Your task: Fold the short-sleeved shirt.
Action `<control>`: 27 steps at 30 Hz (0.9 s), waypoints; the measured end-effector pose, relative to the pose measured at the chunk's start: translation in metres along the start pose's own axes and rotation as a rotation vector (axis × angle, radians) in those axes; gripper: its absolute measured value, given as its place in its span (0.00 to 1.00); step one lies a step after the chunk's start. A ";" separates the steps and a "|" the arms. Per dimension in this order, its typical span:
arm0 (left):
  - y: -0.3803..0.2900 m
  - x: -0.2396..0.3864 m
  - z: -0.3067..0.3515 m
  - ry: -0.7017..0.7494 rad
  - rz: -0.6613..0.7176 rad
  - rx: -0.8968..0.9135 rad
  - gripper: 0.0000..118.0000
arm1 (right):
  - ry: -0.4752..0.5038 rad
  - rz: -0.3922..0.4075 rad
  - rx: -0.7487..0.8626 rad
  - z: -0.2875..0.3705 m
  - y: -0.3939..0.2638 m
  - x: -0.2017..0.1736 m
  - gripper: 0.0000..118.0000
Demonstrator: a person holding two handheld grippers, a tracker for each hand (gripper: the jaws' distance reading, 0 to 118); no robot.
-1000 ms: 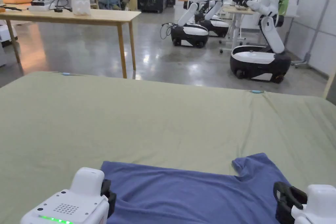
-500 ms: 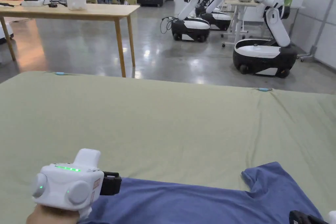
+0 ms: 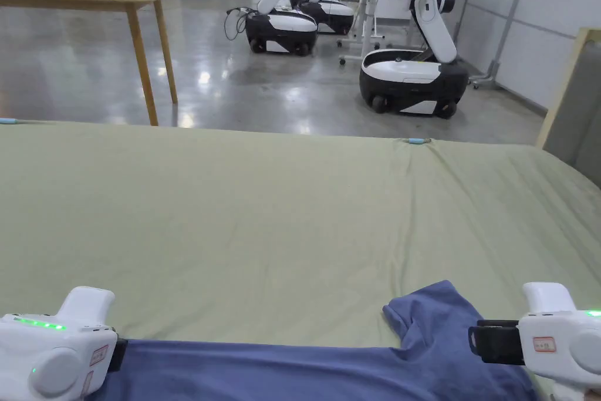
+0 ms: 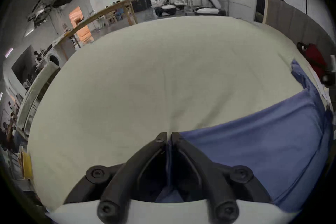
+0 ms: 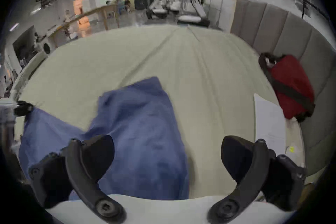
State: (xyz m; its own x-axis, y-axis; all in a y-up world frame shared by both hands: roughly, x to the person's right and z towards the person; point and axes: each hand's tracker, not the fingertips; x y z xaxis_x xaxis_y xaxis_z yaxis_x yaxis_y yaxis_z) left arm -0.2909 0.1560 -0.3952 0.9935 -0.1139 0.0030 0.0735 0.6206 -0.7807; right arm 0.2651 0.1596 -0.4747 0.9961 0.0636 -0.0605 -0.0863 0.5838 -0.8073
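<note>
Your left tool (image 4: 169,137) is clenched on the hem corner of the blue cotton short-sleeved shirt (image 3: 305,370), anchoring it flat on the green-sheeted bed (image 3: 264,214); your right tool (image 5: 167,151) hangs released over its sleeve end.

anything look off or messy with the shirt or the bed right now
Nothing damaged. The blue shirt isn't lying smooth: its sleeve is rumpled and bunched. The green sheet has creases running from its far edge. The left gripper is shut on the shirt's edge; the right gripper is open.
</note>
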 end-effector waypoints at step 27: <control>-0.081 -0.018 0.222 -0.047 0.008 0.266 0.01 | 0.114 0.168 0.293 0.234 -0.106 -0.018 0.02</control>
State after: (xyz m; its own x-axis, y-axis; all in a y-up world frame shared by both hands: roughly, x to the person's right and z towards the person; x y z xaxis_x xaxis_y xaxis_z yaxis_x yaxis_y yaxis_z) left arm -0.2952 0.2798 -0.1937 0.9966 -0.0758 0.0312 0.0796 0.8041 -0.5891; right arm 0.2527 0.2857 -0.2507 0.9616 0.0970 -0.2567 -0.2333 0.7815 -0.5787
